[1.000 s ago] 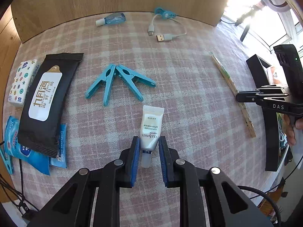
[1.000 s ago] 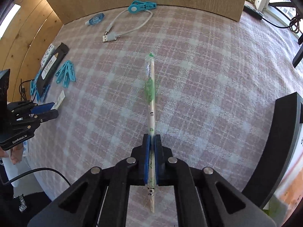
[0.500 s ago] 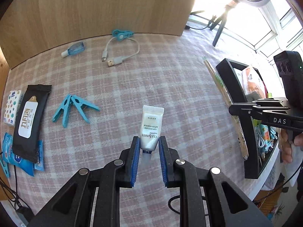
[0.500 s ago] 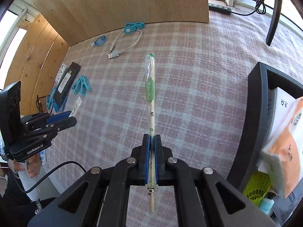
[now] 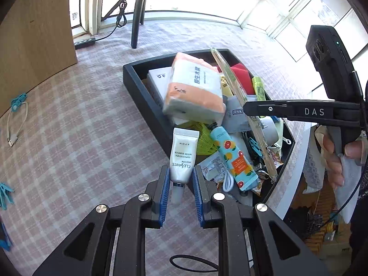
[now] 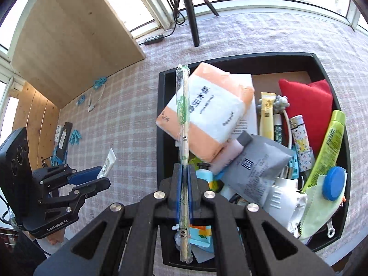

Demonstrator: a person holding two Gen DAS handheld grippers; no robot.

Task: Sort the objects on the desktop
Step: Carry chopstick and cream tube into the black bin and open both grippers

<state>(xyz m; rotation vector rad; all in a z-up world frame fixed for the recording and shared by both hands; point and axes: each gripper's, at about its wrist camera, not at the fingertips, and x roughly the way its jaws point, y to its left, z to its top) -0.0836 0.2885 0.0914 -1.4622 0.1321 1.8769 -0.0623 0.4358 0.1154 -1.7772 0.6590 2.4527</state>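
— What have you got in each hand?

— My left gripper (image 5: 180,187) is clenched on a small white tube (image 5: 184,155), soft plastic with a flat crimped end and a stubby translucent cap that sits back between the blue pads. The tube sticks straight out ahead of the fingers, its crimped end over the near wall of the black tray (image 5: 142,96). My right gripper (image 6: 184,191) is pinched tight on a long thin pair of chopsticks in a clear crinkly wrapper (image 6: 182,115); the stick runs forward from the jaws and crosses in front of the tissue pack.

— And what lies ahead of the tools?

— The tray is a matte black box with straight walls, heaped full. Just beyond my right fingers is a plump tissue pack (image 6: 207,112), glossy orange and white film. To the right of it sit a grey foil pouch (image 6: 255,165), a red cushion (image 6: 306,105) of soft cloth, a lime-green bottle (image 6: 329,145) and a round blue cap (image 6: 333,184). Off to the left of my left gripper, on the pink checked woven tablecloth (image 5: 80,138), lies a white cable (image 5: 16,124).
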